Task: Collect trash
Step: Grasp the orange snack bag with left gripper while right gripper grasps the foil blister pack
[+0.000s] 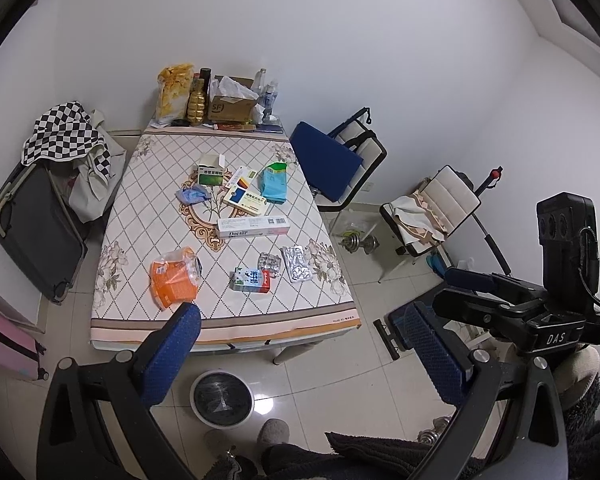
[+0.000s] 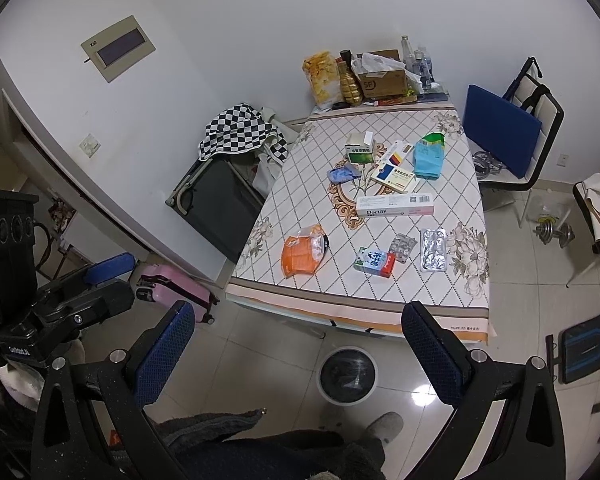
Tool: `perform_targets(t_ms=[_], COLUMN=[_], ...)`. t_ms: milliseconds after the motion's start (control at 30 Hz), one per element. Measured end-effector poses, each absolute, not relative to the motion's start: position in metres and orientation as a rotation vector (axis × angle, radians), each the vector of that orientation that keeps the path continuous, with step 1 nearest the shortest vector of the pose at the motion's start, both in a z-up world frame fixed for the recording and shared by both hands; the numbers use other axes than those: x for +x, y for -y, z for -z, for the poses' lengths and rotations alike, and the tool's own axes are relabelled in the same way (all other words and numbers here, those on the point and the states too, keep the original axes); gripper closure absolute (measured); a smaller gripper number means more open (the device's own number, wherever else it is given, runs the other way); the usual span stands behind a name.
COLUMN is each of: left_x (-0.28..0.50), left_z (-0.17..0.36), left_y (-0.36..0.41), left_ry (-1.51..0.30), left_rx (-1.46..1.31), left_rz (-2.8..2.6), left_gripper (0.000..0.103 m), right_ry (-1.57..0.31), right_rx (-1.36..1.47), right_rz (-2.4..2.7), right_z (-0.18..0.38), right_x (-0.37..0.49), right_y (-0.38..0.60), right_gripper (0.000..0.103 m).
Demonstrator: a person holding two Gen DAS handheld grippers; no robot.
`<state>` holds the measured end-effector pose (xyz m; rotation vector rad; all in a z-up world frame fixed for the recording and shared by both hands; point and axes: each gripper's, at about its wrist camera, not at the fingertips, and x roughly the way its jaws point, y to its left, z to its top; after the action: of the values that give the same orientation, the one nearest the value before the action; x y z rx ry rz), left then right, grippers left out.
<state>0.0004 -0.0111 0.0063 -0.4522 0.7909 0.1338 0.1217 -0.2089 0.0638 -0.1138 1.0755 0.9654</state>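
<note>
Trash lot, scattered over the patterned bench (image 1: pixel 140 280), logged from my stance at its near edge. Both my grippers hang back from the bench with nothing held: left gripper (image 1: pixel 300 356) jaws wide apart, right gripper (image 2: pixel 300 356) likewise, probably raised this way to survey before a first pick. Landmark: white "Doctor" box (image 1: pixel 253 227), lying flat near the bench centre. Nearer me than the box: torn orange wrapper (image 1: pixel 175 279), crumpled and glossy; small milk carton (image 1: pixel 251 279) on its side; two foil blister sheets (image 1: pixel 297 262), flat and silvery. Beyond the box: medicine cartons, a blue crumpled wad (image 1: pixel 192 195), a teal pouch (image 1: pixel 274 183). Round bin (image 1: pixel 222 398), dark-lined, stands on the floor below the bench's near edge, presumably placed for short drops.
</note>
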Motion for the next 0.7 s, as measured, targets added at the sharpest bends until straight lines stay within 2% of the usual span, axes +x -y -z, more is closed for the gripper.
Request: perform_targets(t_ms=[467,600,700], left_x=[0.0,0.009,0.023], left_z=[-0.005,-0.001,0.023], left_y=[0.014,0.01,-0.005], left_ry=[-0.79,-0.802,-0.823], left_rx=[-0.448,-0.325,-0.246], left_rz=[-0.137,-0.33,-0.514], left_gripper=[0.0,0.0,0.0], right_ry=[-1.081,-1.065,-1.041], right_rx=[-0.101,-0.092,-0.15], right_rz=[-0.959,-0.9,-0.802], right_z=[-0.056,-0.051,-0.038], right_x=[0.121,0.124,0.131], right_y=[0.204,0.199,0.189], right_gripper=[0.0,0.0,0.0])
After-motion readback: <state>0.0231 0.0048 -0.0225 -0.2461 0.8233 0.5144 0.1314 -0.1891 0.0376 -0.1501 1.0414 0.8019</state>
